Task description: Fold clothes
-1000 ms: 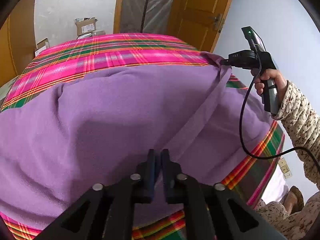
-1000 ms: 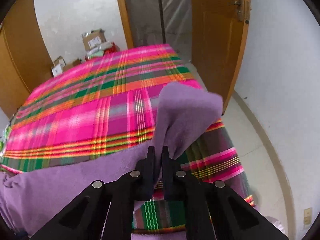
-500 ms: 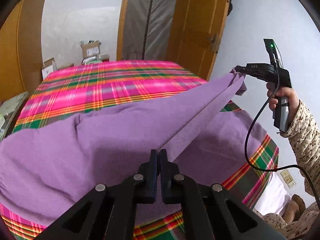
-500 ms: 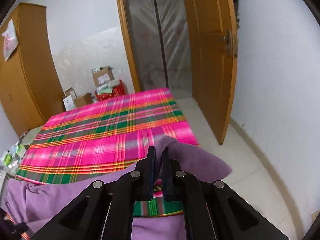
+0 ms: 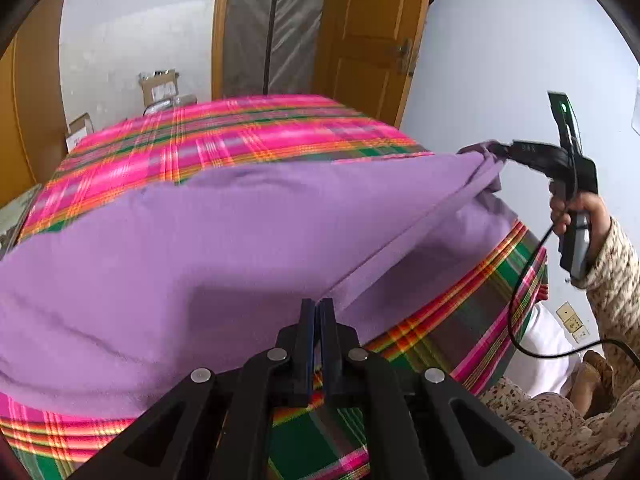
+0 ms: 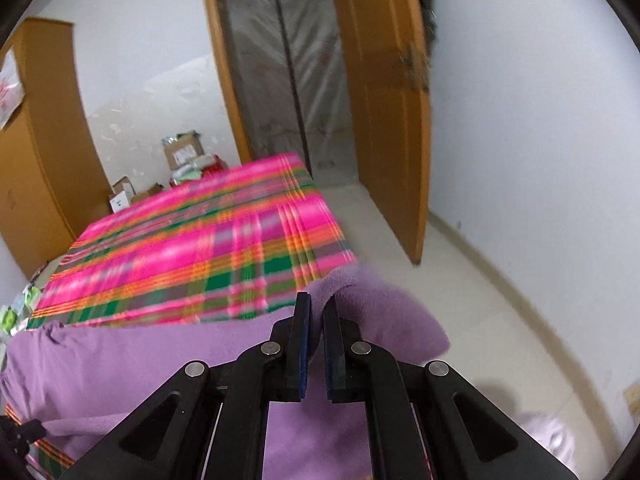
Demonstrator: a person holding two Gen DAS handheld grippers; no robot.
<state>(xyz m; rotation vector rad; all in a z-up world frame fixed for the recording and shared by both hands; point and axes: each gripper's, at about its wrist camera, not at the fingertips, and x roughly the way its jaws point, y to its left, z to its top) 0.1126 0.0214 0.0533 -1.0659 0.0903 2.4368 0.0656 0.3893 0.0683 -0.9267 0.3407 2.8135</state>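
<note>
A large purple garment lies spread over a bed with a pink plaid cover. My left gripper is shut on the near edge of the purple garment, which runs taut as a folded edge up to the right. My right gripper shows in the left wrist view, held in a hand, shut on the far corner and lifting it above the bed. In the right wrist view my right gripper pinches the purple garment, which bunches over its tips.
Cardboard boxes stand on the floor beyond the bed. An open wooden door and plastic-covered doorway are behind. A wooden wardrobe is at left. A black cable hangs from the right gripper. A wall socket is low right.
Both grippers have lifted the garment's edge off the bed, pulled it taut between them, and the right gripper has moved further right and up.
</note>
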